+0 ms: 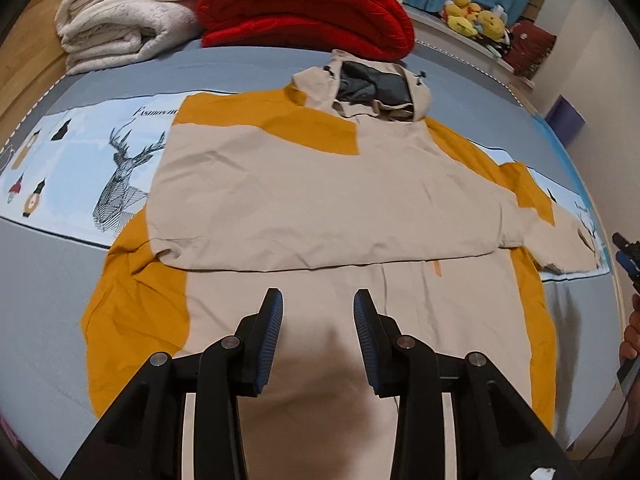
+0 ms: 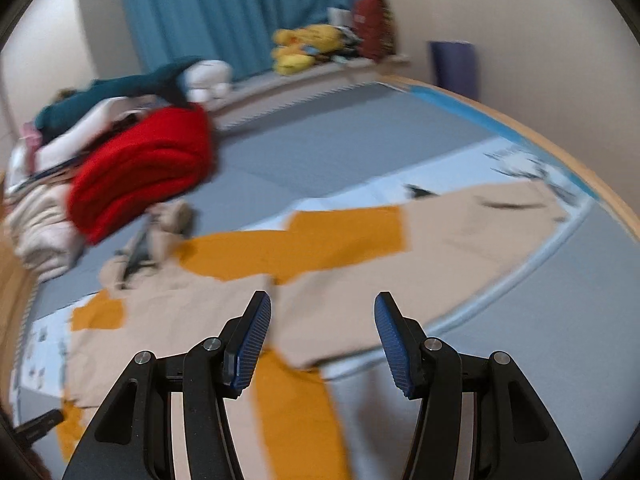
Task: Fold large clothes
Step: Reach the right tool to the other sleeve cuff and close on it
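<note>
We see the beige-and-mustard hooded jacket (image 1: 320, 200) lying flat on the grey bed (image 1: 48, 280), its left sleeve folded across the chest and its hood toward the folded red blanket (image 1: 308, 12). Our left gripper (image 1: 318, 304) hovers above the hem, fingers released and empty. Our right gripper (image 2: 322, 312) hangs over the outstretched sleeve, fingers likewise released, grasping nothing.

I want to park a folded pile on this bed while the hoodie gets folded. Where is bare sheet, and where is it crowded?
Bare grey sheet lies left of the hoodie, below the printed strip. More lies right of the outstretched sleeve, toward the bed edge. The far end is crowded: white blankets and a red blanket.
</note>
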{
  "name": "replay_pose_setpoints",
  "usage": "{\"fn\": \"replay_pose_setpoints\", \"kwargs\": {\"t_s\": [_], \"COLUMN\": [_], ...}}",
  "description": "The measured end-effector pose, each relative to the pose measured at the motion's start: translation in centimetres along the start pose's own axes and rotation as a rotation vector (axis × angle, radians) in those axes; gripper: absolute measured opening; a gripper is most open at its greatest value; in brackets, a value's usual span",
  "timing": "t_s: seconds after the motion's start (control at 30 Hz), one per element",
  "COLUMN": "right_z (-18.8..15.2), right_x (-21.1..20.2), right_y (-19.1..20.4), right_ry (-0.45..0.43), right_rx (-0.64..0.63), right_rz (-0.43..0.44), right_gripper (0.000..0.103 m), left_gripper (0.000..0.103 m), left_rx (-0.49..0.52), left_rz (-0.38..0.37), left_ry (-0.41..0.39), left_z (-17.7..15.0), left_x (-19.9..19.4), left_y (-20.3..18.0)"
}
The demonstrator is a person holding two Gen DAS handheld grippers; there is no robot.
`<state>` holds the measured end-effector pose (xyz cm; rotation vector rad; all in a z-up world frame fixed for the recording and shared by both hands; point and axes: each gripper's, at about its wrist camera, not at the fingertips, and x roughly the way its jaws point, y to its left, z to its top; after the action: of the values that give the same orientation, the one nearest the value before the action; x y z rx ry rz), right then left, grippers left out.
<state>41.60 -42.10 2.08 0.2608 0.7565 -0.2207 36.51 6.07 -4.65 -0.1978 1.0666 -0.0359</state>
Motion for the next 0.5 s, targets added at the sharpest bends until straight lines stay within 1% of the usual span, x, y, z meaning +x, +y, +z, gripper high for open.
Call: {"fn": "replay_pose_setpoints", "kwargs": {"t_s": [0.03, 0.1, 0.2, 0.33, 0.43, 0.47, 0.5], "right_z": [0.0, 0.2, 0.3, 0.9, 1.2, 1.1, 1.0], "right_x": [0.5, 1.9, 3.4, 4.9, 5.7, 5.8, 6.0], "right_y": [-1.0, -3.7, -7.6, -12.4, -16.0, -17.0, -17.9], "right_ry": [0.018, 0.083, 0.128, 0.122, 0.101, 0.092, 0.089], "right_rx": [0.008, 0.041, 0.135, 0.254, 0.351, 0.389, 0.425], "right_rz": [-0.011, -0.024, -0.029, -0.071, -0.097, -0.108, -0.118], "right_gripper": [0.055, 0.055, 0.055, 0.055, 0.051, 0.049, 0.043], "left_gripper": [0.034, 0.034, 0.034, 0.034, 0.034, 0.034, 0.034], "left_rx": [0.004, 0.005, 0.007, 0.020, 0.018, 0.015, 0.014], "left_rz": [-0.002, -0.006, -0.007, -0.011, -0.013, -0.012, -0.011], "left_ry": [-0.001, 0.002, 0.017, 0.026, 0.031, 0.035, 0.038], "left_z": [0.0, 0.2, 0.5, 1.6, 2.4, 2.8, 3.0], "left_x": [0.1, 0.5, 1.4, 2.6, 3.4, 3.8, 4.2], "left_y": [-0.2, -0.5, -0.8, -1.2, -1.2, -1.2, -1.2]}}
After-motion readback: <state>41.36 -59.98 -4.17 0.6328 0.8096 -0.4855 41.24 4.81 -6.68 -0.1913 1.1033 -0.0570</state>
